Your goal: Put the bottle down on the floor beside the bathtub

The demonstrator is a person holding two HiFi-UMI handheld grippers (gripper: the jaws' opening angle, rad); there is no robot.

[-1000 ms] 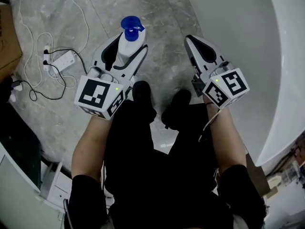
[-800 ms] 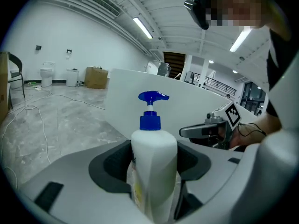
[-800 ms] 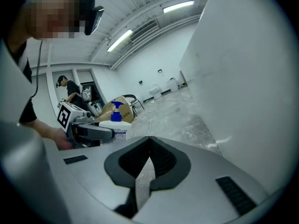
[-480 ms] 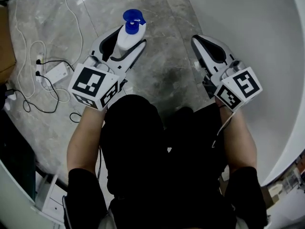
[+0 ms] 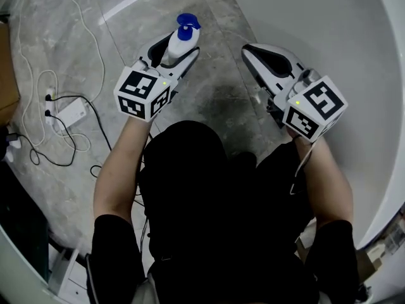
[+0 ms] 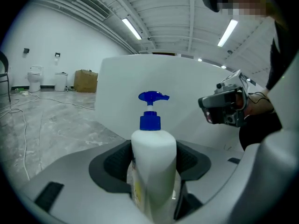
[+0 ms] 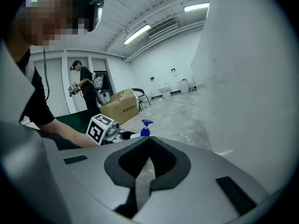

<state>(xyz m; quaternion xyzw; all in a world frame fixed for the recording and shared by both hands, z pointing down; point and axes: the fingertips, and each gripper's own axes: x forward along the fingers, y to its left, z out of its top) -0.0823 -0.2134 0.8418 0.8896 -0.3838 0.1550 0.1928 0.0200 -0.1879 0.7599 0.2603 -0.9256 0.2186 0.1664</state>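
A white bottle [image 5: 175,42] with a blue pump top [image 5: 186,23] stands upright between the jaws of my left gripper [image 5: 174,48], which is shut on its body. It hangs over the grey floor [image 5: 215,100], just left of the white bathtub [image 5: 329,37]. I cannot tell whether its base touches the floor. In the left gripper view the bottle [image 6: 153,146] fills the left gripper [image 6: 154,164], with the bathtub wall [image 6: 187,83] close behind it. My right gripper [image 5: 248,48] is shut and empty beside the tub. In its own view the right gripper [image 7: 148,139] has its pads meeting.
A power strip [image 5: 66,113] and loose cables [image 5: 38,75] lie on the floor at the left, next to a cardboard box [image 5: 5,75]. A second box [image 7: 120,107] and a person [image 7: 84,85] are farther off. The person's dark legs fill the lower middle.
My left gripper has carried the bottle down and forward, toward the floor by the tub. The right gripper has sunk a little and rolled. The head has come lower.
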